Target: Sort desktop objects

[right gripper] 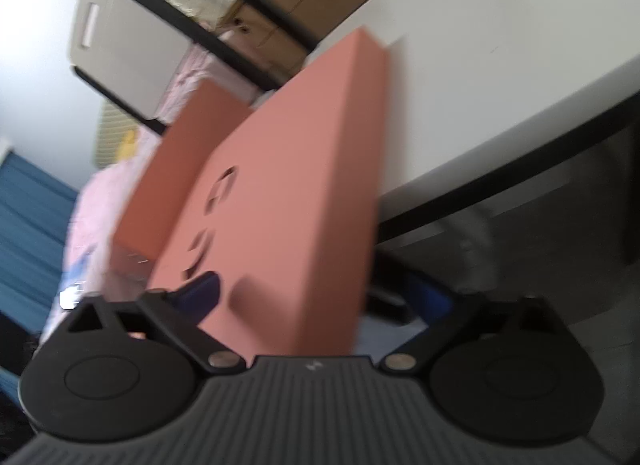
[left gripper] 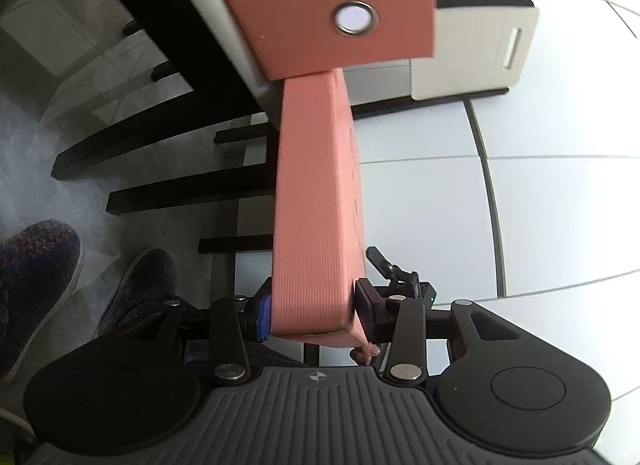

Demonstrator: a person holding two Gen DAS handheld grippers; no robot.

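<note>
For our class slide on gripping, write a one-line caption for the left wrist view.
Left gripper clamps the end of a salmon-pink box beside a white table.

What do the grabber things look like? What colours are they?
Each gripper is mostly black. The left gripper has a grey ribbed plate at its base, two big round black discs beside it, flat black link bars with shiny silver pins, and blue pads on its fingers. The right gripper looks the same, though its picture is blurry.

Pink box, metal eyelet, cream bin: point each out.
pink box (left gripper: 318, 205), left wrist view, its ribbed narrow side.
metal eyelet (left gripper: 356, 17), left wrist view, its white centre.
cream bin (left gripper: 476, 53), left wrist view, its front wall.
</note>
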